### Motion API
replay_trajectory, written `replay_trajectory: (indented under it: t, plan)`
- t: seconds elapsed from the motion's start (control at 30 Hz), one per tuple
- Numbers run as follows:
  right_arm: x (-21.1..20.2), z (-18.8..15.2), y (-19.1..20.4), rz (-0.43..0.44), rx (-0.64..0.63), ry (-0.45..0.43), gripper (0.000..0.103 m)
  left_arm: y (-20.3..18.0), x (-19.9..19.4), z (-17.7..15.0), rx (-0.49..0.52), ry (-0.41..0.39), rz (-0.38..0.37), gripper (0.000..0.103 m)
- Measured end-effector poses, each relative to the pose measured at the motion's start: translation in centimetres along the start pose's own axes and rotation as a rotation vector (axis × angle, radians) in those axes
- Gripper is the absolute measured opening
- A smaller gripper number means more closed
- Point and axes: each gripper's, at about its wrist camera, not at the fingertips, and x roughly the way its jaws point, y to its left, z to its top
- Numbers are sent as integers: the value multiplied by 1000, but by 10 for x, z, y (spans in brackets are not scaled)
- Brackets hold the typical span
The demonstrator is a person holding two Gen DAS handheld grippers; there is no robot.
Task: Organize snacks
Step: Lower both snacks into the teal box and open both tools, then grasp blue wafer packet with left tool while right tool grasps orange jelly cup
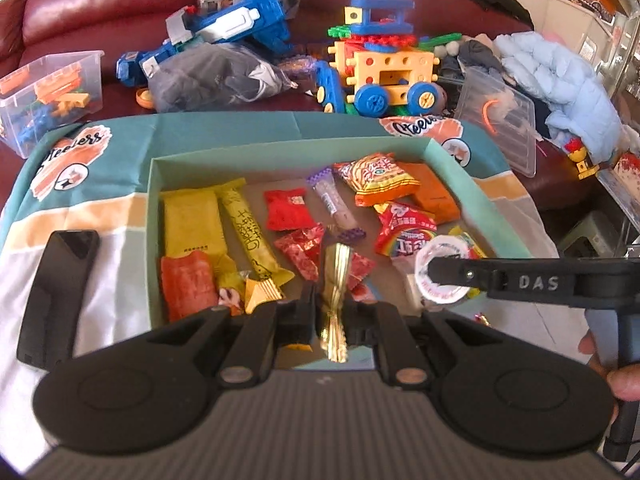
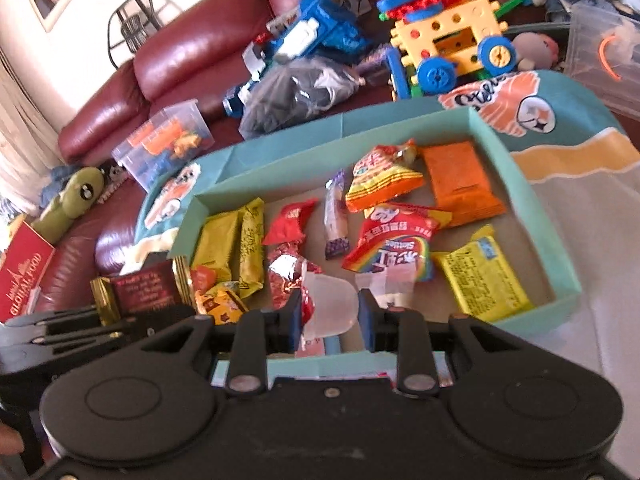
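A teal box [image 1: 288,148] holds several snack packets, among them a Skittles bag [image 1: 404,236] and a yellow bar [image 1: 250,232]. My left gripper [image 1: 331,312] is shut on a gold-edged dark red packet [image 1: 334,280] held edge-on over the box's near side; the packet also shows in the right wrist view [image 2: 140,292]. My right gripper [image 2: 329,312] is shut on a clear jelly cup [image 2: 330,304] above the box's near edge [image 2: 320,364]. In the left wrist view the cup's foil lid [image 1: 440,276] shows at the right gripper's finger.
The box sits on a teal, orange and white cloth [image 1: 80,208] over a red leather sofa [image 1: 100,4]. A black phone [image 1: 56,292] lies left of the box. Toy blocks [image 1: 384,68], clear bins [image 1: 48,88] and a blue jacket [image 1: 560,76] crowd behind.
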Motion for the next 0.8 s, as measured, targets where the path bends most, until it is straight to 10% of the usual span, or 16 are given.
replay_trajectory:
  t: [0.2,0.33,0.4,0.8]
  plan:
    - [18,1,3,-15,-3,31,28,-2,13,-3,7,7,37,17]
    - [16,2,1,5,20,24,50,3,6,-4,-15,-35,97,81]
    - [10,3,1,4,29,-5,82,4,0,-5,-17,-52,108,82]
    - [-23,-8,-12,-30,72,-64,103,-7,-36,-28,18,-76,96,102]
